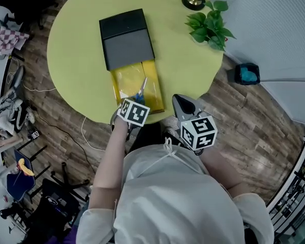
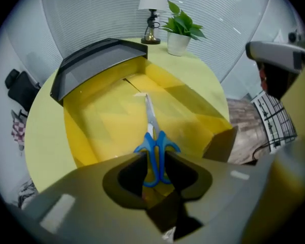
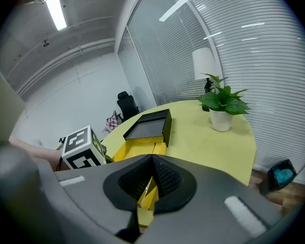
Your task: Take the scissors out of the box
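Left gripper (image 2: 153, 169), bottom centre: jaws wide apart, straddling blue handles of scissors (image 2: 153, 144), pads not pressing. Scissors lie flat in yellow box (image 2: 86, 136), blades toward frame top. Right gripper (image 3: 151, 162), head view lower right of box: jaws closed tip to tip, empty. Dark sleeve (image 2: 96, 60) covers box's far end.

The table (image 1: 76, 50) is showing yellow-green. The box (image 1: 119, 83) is glowing yellow inside, its lid (image 1: 126, 37) looking black, perhaps dark grey. The scissors (image 2: 155, 139) are showing blue handles and silvery blades. The cubes (image 1: 133, 112) are wearing black-and-white squares. The plant (image 1: 209, 27) is showing green, the floor (image 1: 244, 121) brown wood grain.
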